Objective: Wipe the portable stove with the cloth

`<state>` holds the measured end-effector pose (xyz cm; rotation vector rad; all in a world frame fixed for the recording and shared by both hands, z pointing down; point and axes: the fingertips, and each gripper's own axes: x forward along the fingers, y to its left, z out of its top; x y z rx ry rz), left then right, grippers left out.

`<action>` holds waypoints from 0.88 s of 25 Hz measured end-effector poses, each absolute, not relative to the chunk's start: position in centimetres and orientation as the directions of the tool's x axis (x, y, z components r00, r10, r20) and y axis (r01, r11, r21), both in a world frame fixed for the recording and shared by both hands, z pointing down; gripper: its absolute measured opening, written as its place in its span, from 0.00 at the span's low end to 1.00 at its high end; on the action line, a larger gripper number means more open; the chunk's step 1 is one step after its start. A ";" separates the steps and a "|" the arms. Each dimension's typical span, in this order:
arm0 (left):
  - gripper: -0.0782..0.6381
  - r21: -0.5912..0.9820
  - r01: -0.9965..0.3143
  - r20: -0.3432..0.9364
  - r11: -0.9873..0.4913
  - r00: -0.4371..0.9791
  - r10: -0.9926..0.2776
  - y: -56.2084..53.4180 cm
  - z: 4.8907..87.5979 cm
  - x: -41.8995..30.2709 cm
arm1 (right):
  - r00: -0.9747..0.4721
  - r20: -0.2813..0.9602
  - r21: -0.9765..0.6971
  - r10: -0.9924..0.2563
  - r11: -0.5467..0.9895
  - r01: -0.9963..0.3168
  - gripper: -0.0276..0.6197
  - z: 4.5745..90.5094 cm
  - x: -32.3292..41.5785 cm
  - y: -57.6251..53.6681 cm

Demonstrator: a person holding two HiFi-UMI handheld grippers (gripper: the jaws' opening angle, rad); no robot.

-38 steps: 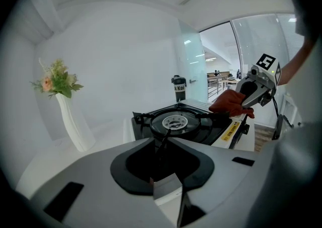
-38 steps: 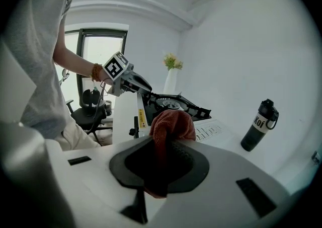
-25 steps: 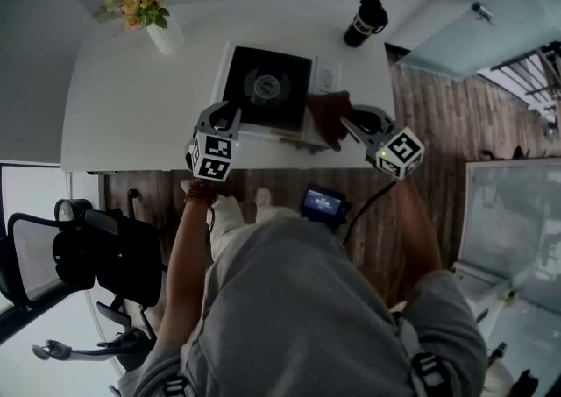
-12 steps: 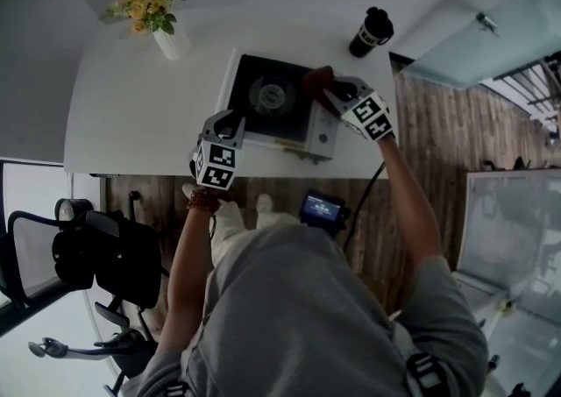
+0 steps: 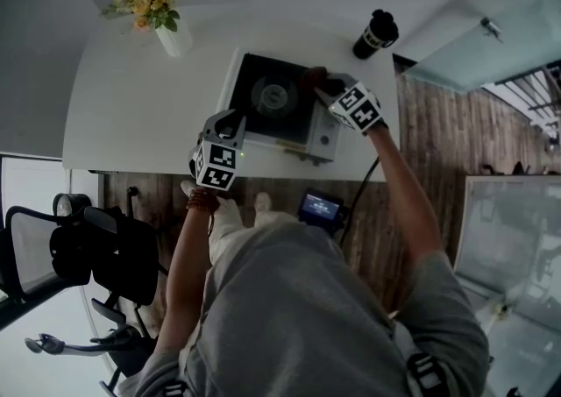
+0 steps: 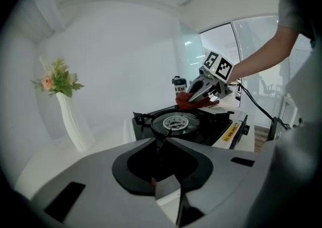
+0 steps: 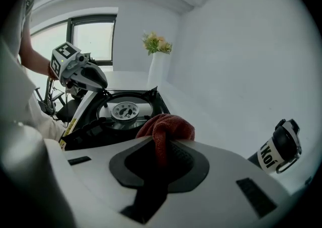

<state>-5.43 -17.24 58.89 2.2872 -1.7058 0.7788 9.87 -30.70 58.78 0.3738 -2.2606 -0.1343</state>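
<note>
The portable stove (image 5: pixel 279 106), black on top with a round burner (image 6: pixel 176 121), sits on the white table (image 5: pixel 131 115). My right gripper (image 5: pixel 326 87) is shut on a bunched red cloth (image 7: pixel 166 126) and holds it at the stove's far right edge, low over the top. From the left gripper view the cloth (image 6: pixel 188 102) hangs from the right gripper (image 6: pixel 201 96) just behind the burner. My left gripper (image 5: pixel 230 119) rests at the stove's near left corner. Its jaws have just been closing to a thin slit (image 6: pixel 163 140). The stove's rim lies hidden behind them.
A white vase of flowers (image 5: pixel 166 31) stands at the table's far left. A black bottle (image 5: pixel 375 34) stands at the far right, close behind the cloth (image 7: pixel 279 149). An office chair (image 5: pixel 88 255) and a small device with a screen (image 5: pixel 323 207) are on the floor below the table's near edge.
The right gripper carried the red cloth from the stove's near right corner up to its far right edge. The left gripper stayed at the near left corner.
</note>
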 end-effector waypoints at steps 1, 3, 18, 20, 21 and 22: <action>0.21 -0.160 -0.933 0.509 -0.323 0.203 -0.837 -17.3 58.9 -5.4 | -0.615 0.727 0.222 -0.307 0.952 -0.213 0.14 58.7 9.7 -30.4; 0.21 -0.156 -0.933 0.508 -0.324 0.205 -0.836 -17.3 58.9 -5.5 | -0.608 0.732 0.234 -0.308 0.951 -0.200 0.14 58.5 9.5 -29.9; 0.21 -0.156 -0.936 0.511 -0.316 0.197 -0.836 -17.3 59.1 -5.5 | -0.604 0.733 0.278 -0.313 0.948 -0.154 0.13 58.9 9.5 -28.1; 0.21 -0.158 -0.936 0.511 -0.315 0.195 -0.837 -17.3 59.0 -5.5 | -0.607 0.731 0.276 -0.311 0.949 -0.154 0.13 58.9 9.4 -27.8; 0.21 -0.158 -0.936 0.510 -0.314 0.195 -0.838 -17.4 59.0 -5.5 | -0.609 0.730 0.274 -0.309 0.949 -0.152 0.13 58.9 9.4 -27.6; 0.21 -0.159 -0.936 0.510 -0.313 0.194 -0.838 -17.4 59.0 -5.5 | -0.611 0.730 0.273 -0.307 0.950 -0.150 0.13 58.9 9.4 -27.4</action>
